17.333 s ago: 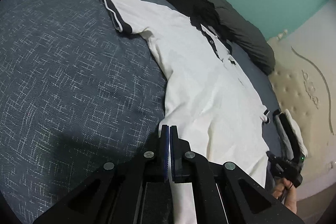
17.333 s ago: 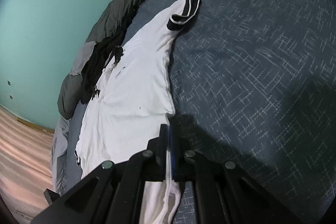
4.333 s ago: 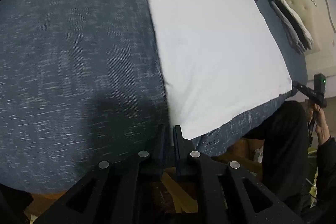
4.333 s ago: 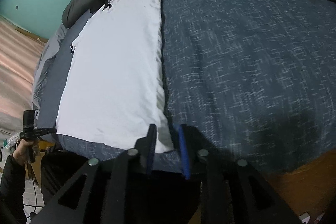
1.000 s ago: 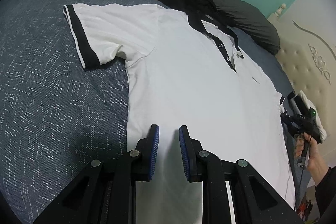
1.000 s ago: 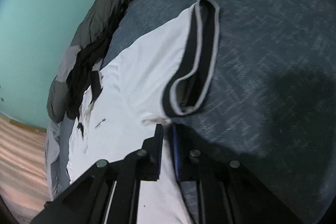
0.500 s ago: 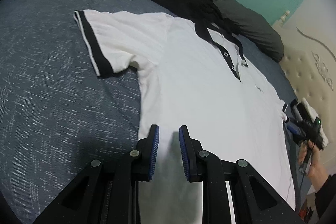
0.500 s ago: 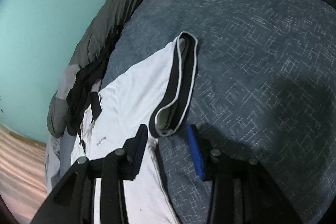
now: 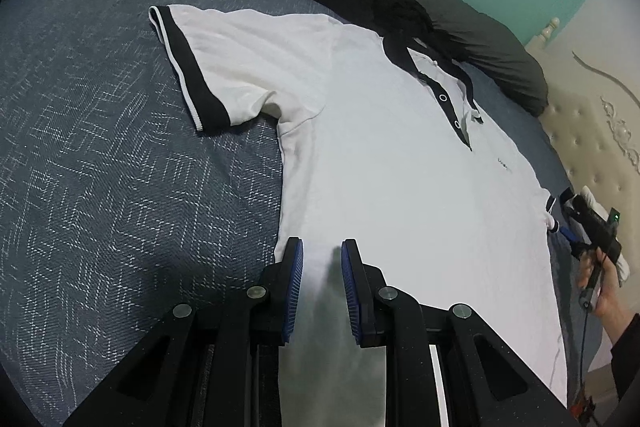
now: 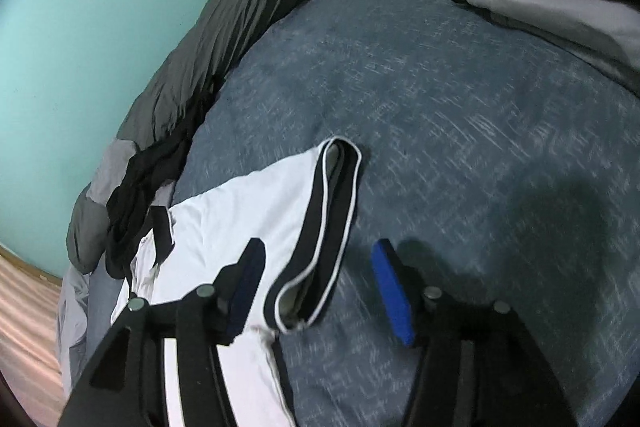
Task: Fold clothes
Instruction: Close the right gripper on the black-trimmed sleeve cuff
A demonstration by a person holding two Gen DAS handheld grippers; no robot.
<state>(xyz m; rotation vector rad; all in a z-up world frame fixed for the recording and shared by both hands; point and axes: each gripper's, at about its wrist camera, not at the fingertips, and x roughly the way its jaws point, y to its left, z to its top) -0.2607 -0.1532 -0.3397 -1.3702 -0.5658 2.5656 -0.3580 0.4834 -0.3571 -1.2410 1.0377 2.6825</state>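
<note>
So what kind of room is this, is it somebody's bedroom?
Most likely a bedroom. There is a big bed with a blue-grey cover, a padded headboard at one end, and a white shirt spread out flat on it.

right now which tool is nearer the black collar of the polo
Left. The left tool is over the shirt body below the collar; the right tool is out at the sleeve cuff.

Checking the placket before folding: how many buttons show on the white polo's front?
2. One button sits just below the black collar; the other lies lower on the polo's placket. Another may hide under the collar.
</note>
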